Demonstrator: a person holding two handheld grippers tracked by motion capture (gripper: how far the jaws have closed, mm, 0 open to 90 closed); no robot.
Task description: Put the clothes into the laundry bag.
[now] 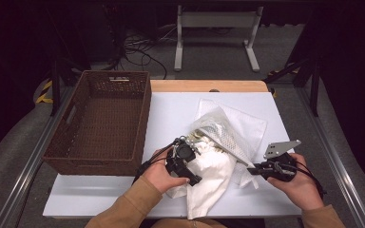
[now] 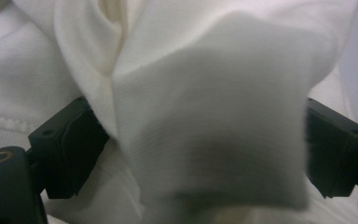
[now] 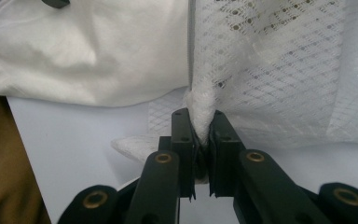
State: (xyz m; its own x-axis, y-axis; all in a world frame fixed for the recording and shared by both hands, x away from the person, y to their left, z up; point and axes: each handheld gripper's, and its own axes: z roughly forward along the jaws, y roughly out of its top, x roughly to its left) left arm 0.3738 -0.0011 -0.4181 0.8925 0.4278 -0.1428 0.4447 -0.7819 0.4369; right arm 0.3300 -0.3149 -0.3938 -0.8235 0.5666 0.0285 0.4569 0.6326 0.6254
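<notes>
A white cloth garment (image 1: 212,176) lies bunched at the table's front middle, part of it tucked into a white mesh bag (image 1: 224,129). My left gripper (image 1: 196,167) is at the garment's left side, its jaws standing wide apart. A thick fold of the garment (image 2: 205,93) hangs between them, and the pads do not visibly press on it. My right gripper (image 1: 253,169) is at the bag's right edge. In the right gripper view it (image 3: 201,127) is shut on a pinched fold of the mesh bag (image 3: 284,60), with the garment (image 3: 74,56) beyond.
A brown wicker basket (image 1: 143,114) stands on the left of the white table top (image 1: 171,111), with nothing inside. A wooden strip (image 1: 209,85) runs along the table's far edge. A sleeve (image 3: 4,177) shows at the left of the right gripper view.
</notes>
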